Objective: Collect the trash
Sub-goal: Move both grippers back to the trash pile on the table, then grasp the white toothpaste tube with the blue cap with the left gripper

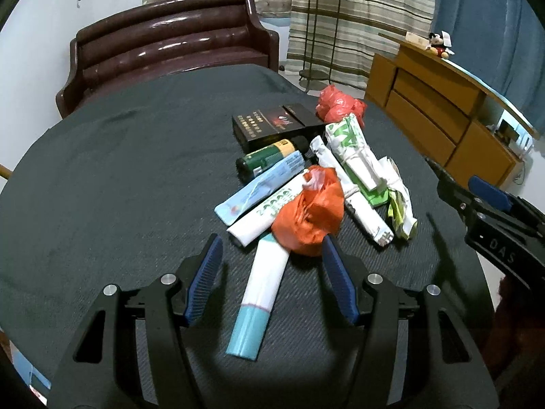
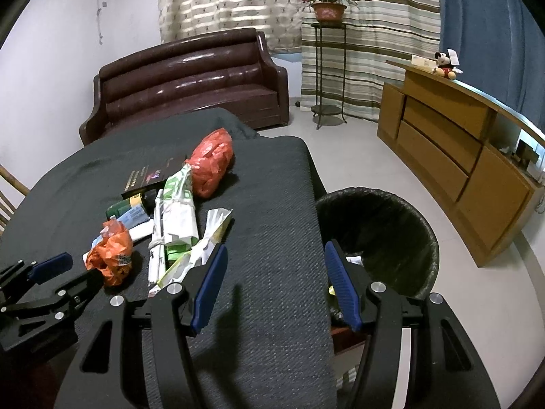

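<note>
A pile of trash lies on the dark cloth-covered table (image 1: 102, 177): an orange bag (image 1: 310, 218), a red bag (image 1: 337, 104), a black box (image 1: 276, 124), a green bottle (image 1: 269, 156), a light blue packet (image 1: 262, 184) and white-green wrappers (image 1: 354, 156). My left gripper (image 1: 270, 248) is open just above the table. A white and teal tube (image 1: 259, 296) lies between its fingers, untouched, and the orange bag sits by its right fingertip. My right gripper (image 2: 276, 247) is open and holds nothing. It hangs over the table's right edge, beside a bin with a black liner (image 2: 391, 225).
The bin stands on the floor against the table's right side, with some scraps inside. Behind the table is a brown sofa (image 2: 190, 81). A wooden cabinet (image 2: 460, 156) lines the right wall, and a plant stand (image 2: 328, 68) is at the back.
</note>
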`<state>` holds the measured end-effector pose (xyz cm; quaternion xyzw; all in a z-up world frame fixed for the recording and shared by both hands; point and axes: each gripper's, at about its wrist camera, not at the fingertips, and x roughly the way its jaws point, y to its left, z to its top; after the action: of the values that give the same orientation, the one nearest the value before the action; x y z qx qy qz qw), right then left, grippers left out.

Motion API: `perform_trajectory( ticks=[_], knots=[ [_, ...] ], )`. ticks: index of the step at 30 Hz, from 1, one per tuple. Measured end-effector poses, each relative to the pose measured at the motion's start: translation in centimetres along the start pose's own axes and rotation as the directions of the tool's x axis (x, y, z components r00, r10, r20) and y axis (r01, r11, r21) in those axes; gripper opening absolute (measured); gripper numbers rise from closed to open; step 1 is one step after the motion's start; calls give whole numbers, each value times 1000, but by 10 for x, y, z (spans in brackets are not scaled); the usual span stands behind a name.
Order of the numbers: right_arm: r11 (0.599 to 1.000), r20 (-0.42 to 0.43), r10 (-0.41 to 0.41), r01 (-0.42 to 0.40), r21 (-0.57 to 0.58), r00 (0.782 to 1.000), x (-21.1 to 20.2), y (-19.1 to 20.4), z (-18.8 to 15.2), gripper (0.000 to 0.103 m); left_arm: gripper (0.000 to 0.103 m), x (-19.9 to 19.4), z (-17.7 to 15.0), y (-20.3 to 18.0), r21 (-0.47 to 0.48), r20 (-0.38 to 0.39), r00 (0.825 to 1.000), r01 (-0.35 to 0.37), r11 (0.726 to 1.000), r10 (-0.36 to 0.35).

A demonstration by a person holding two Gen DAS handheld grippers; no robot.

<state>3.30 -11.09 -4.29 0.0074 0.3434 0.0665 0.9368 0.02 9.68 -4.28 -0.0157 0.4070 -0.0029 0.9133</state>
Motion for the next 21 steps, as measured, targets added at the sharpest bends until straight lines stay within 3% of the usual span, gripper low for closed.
perform_trajectory(
  ticks=[13, 16, 21],
  knots=[
    [1000, -3, 14, -14, -23, 1000, -2, 15, -4, 58, 54, 7, -13, 13, 7, -40, 999, 0, 1000, 1],
    [1000, -3, 18, -18, -25, 1000, -3, 18, -3, 58, 47, 6, -15, 13, 29, -37, 999, -2, 1000, 3],
    [999, -5, 22, -23, -34, 1000, -2, 22, -3, 58, 22, 2, -22, 13, 63, -18, 1000, 19, 998, -18]
  ],
)
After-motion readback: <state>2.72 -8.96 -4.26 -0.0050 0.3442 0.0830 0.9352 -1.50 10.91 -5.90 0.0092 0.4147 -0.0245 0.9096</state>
